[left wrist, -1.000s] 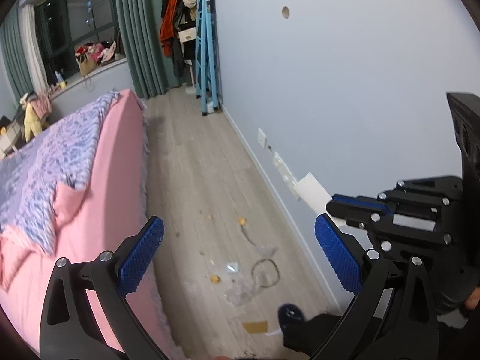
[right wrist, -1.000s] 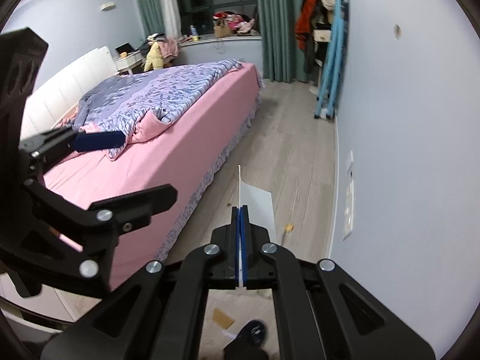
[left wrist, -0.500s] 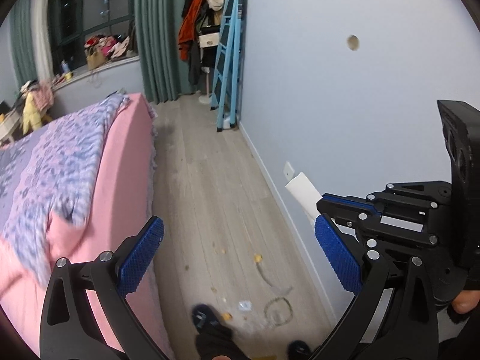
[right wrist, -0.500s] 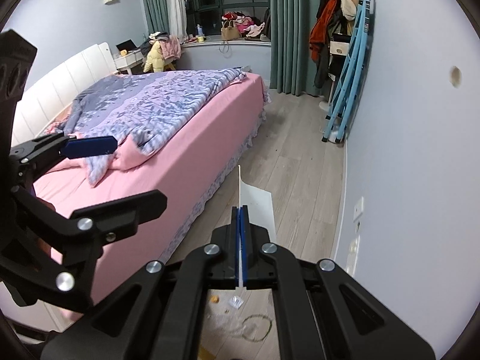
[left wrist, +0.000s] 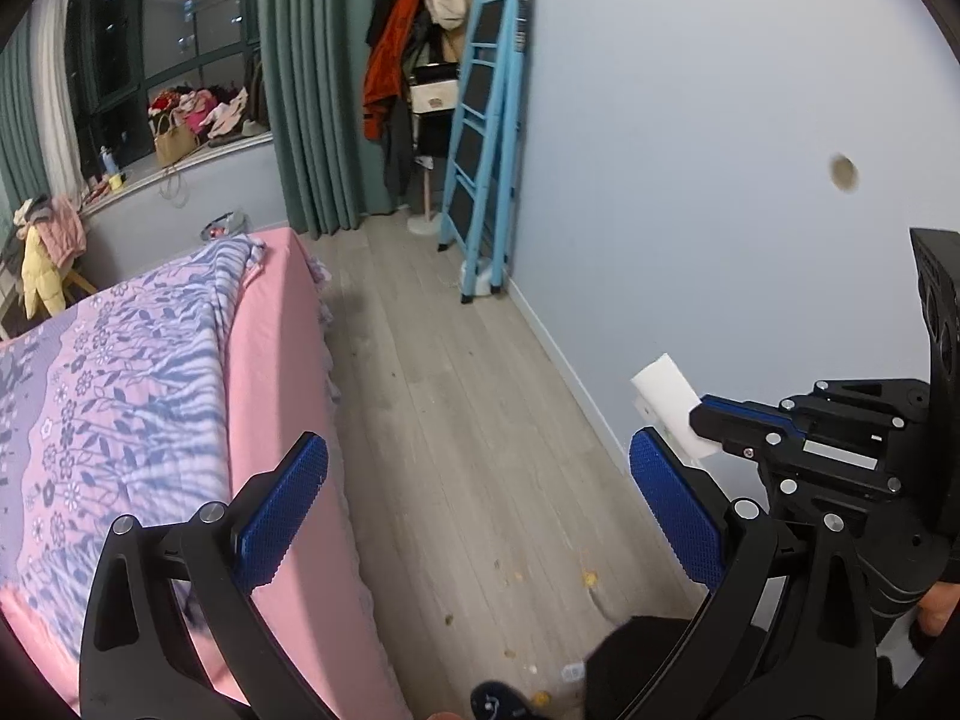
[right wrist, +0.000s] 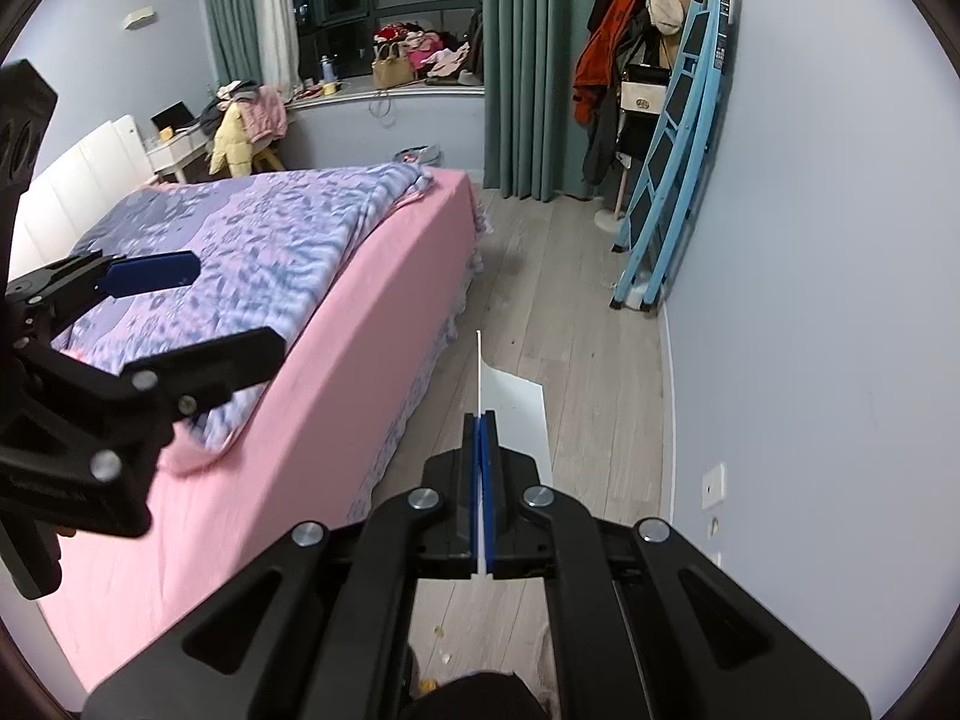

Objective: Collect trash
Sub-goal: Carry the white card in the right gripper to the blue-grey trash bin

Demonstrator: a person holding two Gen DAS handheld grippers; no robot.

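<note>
carrying the pinched paper down the aisle past the bed

the right gripper (right wrist: 480,480) is clamped tight on a folded white sheet of paper (right wrist: 516,414), which stands edge-on between the blue pads and sticks out toward 12 o'clock. the left gripper (left wrist: 474,510) is spread wide with nothing between its fingers (left wrist: 282,516).

the step in hand looks like taking this piece to wherever trash goes; no bin is clearly in view. to do it well, keep the squeeze firm, since only the paper's near edge is pinched and the free part can flap or slip. keep the empty tongs apart from the sheet so they don't knock it.

loose trash (left wrist: 591,579) also lies on the wood floor (left wrist: 456,420), small yellowish crumbs and scraps at about 6 o'clock in both views, close to a dark shoe (left wrist: 495,702). these probably need picking up later.

both tools tilt down toward the floor, side by side. the pink bed (right wrist: 360,324) lies at 9 o'clock, the wall (right wrist: 810,300) at 3 o'clock, and a blue stepladder (right wrist: 672,180) at 1 o'clock.
</note>
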